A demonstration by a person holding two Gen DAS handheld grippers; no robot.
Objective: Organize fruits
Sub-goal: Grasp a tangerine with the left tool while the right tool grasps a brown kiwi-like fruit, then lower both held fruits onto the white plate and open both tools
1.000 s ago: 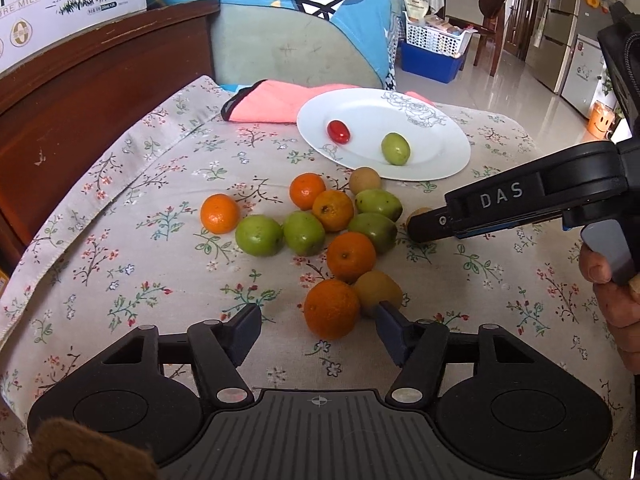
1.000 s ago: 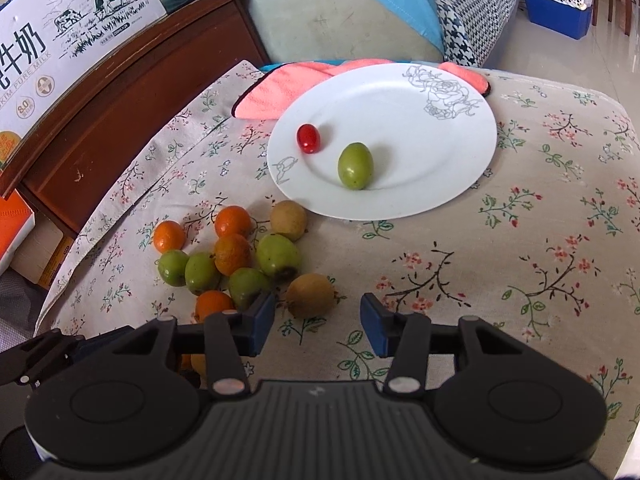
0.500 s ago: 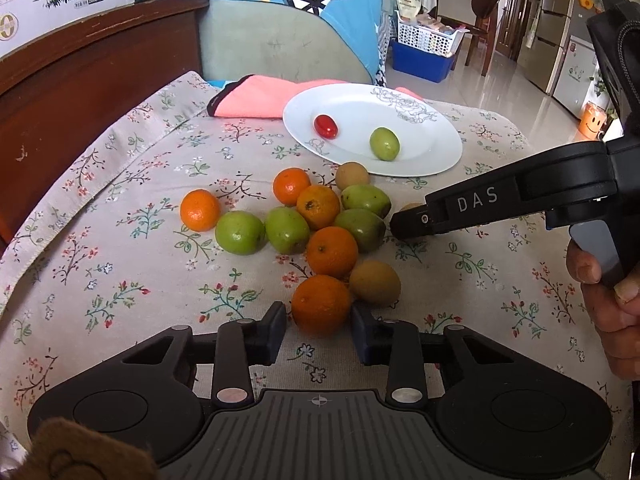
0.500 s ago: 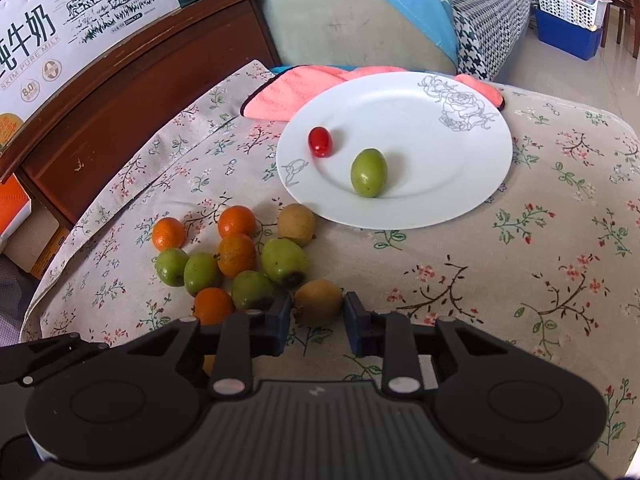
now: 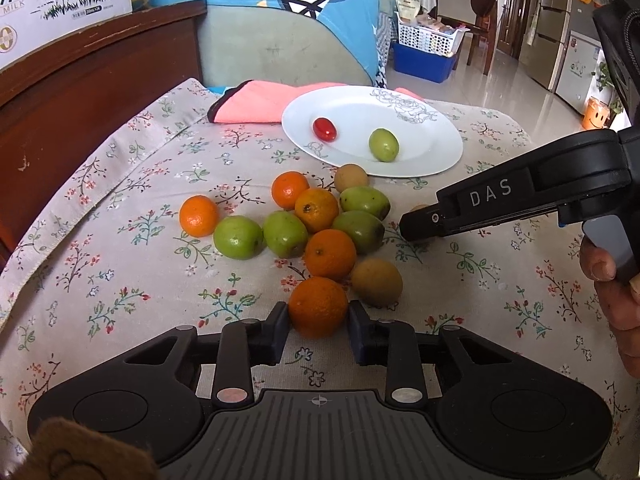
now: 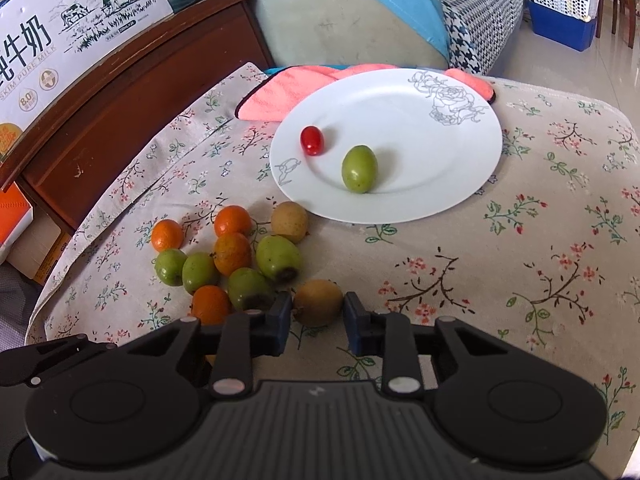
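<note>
A pile of oranges, green fruits and brown kiwis lies on the flowered tablecloth [image 5: 120, 240]. My left gripper [image 5: 318, 322] is shut on the nearest orange [image 5: 318, 306], its pads pressing both sides. My right gripper [image 6: 316, 312] is shut on a brown kiwi [image 6: 318, 302] at the pile's near right edge; in the left wrist view its black body [image 5: 516, 196] reaches in from the right and mostly hides that kiwi. Behind the pile a white plate [image 5: 424, 148] [image 6: 400, 120] holds a red cherry tomato [image 5: 325, 129] [image 6: 312, 141] and one green fruit [image 5: 384, 145] [image 6: 359, 169].
A pink cloth [image 5: 256, 102] lies under the plate's far edge. A dark wooden headboard [image 5: 80, 80] runs along the left, with a milk carton box [image 6: 60, 32] above it. A person's hand [image 5: 616, 292] grips the right tool. A cushioned seat stands behind the table.
Both grippers closed: the left on the near orange, the right on the brown kiwi. Neither hand shifted noticeably.
</note>
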